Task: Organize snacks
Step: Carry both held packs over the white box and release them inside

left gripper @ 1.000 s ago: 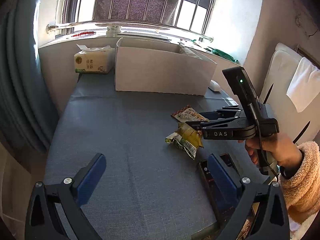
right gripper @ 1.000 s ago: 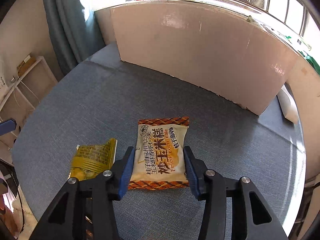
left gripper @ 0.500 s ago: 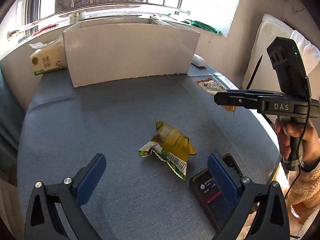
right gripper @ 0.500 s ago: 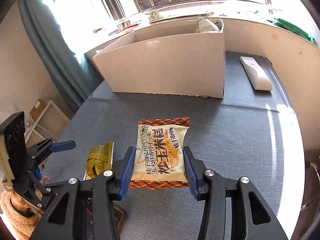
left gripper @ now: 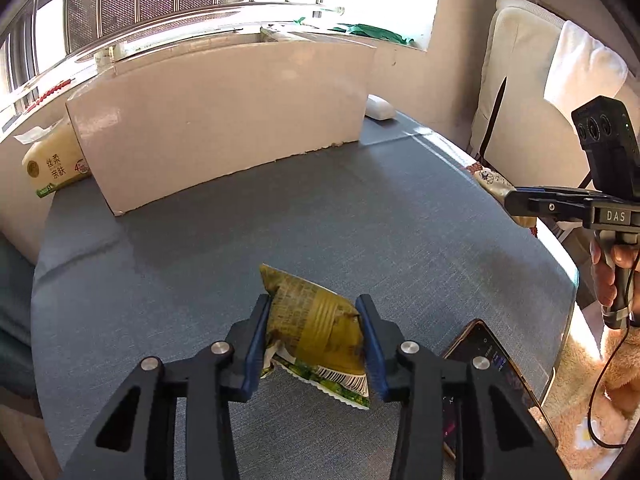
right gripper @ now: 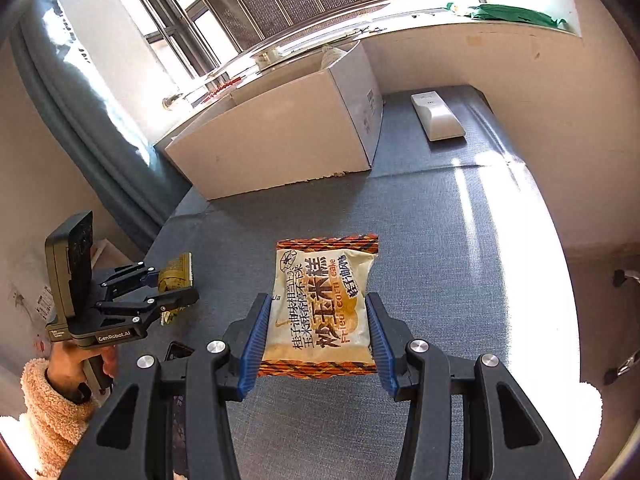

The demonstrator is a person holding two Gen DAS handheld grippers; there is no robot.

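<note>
A crumpled yellow-green snack packet (left gripper: 316,328) lies on the blue-grey table (left gripper: 280,232). My left gripper (left gripper: 313,308) has its jaws closing on it, and both blue pads touch the packet's sides. The right wrist view shows that left gripper (right gripper: 176,284) low at the left with the packet (right gripper: 178,270) between its fingers. My right gripper (right gripper: 318,304) is shut on an orange-edged corn cake packet (right gripper: 320,272), held above the table. It appears at the right edge of the left wrist view as the right gripper (left gripper: 510,200) with the cake packet (left gripper: 490,180) sticking out.
An open white cardboard box (left gripper: 224,128) stands at the back of the table. A tissue pack (left gripper: 52,164) lies to its left, a white remote (right gripper: 436,120) to its right. A phone (left gripper: 496,364) rests near the front right edge. White cushions stand beyond the table's right side.
My left gripper moved in over the yellow-green packet and its wide-open jaws closed onto it. My right gripper carried the cake packet up and off to the right, rolling as it went.
</note>
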